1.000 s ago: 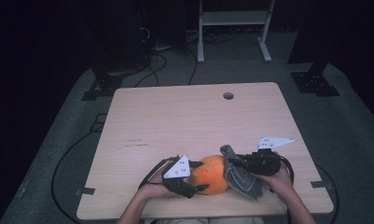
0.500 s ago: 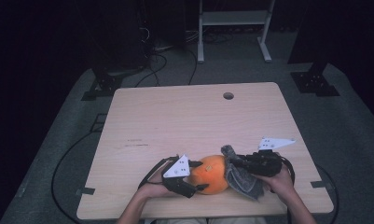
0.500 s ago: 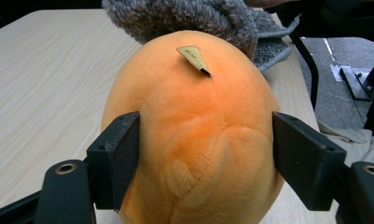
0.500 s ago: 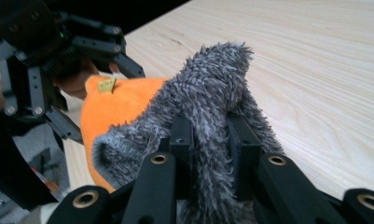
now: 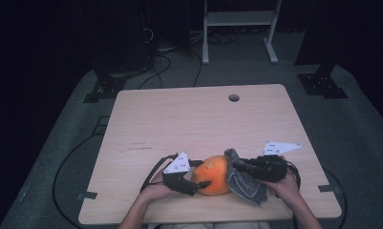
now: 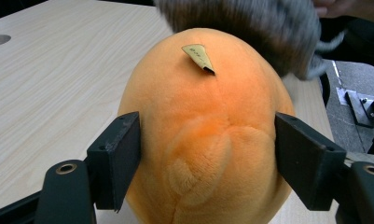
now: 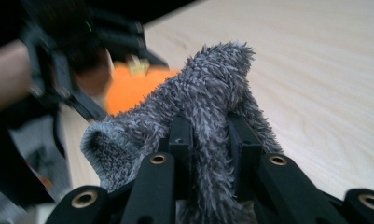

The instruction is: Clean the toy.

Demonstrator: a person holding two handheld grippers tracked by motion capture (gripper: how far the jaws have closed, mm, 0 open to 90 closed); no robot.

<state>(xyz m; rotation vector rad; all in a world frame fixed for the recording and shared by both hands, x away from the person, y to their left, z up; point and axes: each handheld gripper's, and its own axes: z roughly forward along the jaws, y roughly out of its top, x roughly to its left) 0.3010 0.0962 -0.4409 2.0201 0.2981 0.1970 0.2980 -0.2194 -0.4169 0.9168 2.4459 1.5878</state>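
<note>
At the table's (image 5: 146, 124) near edge, the left gripper (image 6: 208, 163) clamps the orange plush toy (image 6: 208, 126) while the right gripper (image 7: 208, 154), pinching a grey fuzzy sock (image 7: 208, 107), seems mid-fitting; next, stretch its opening over the toy.

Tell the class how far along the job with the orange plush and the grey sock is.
Done: the left gripper grips the orange plush on the table, and the right gripper is shut on the grey sock. In hand: the sock lies against the plush's side. Left: pulling it over the plush, probably.
</note>
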